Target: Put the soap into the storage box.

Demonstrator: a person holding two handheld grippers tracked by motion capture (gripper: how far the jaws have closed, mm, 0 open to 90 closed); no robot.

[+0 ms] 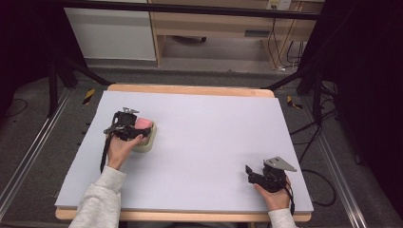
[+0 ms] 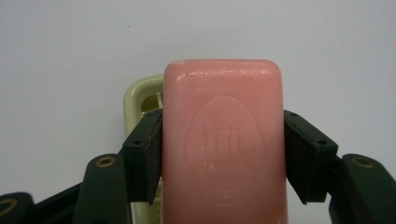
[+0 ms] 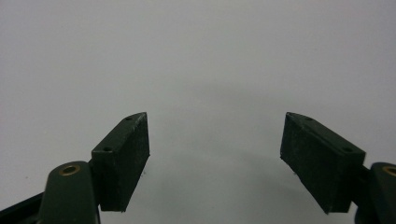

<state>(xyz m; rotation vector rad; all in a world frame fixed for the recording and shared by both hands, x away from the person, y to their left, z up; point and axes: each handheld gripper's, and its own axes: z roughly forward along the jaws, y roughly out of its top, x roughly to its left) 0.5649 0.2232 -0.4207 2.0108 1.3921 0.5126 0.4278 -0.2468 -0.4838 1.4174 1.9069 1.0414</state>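
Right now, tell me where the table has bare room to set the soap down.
Bare: the wide middle between the left claw and right claw, plus the far half of the table. Crowded only at the left, where soap hangs over the soap dish.

L claw point(image 1: 135, 127) clamped on soap bar point(image 2: 224, 140); R claw point(image 1: 252, 173) jaws spread wide, low.

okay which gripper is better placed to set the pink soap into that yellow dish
Left. The left gripper already clamps the pink soap between its fingers, right over the yellow dish. The right gripper is open and empty at the table's near right corner.
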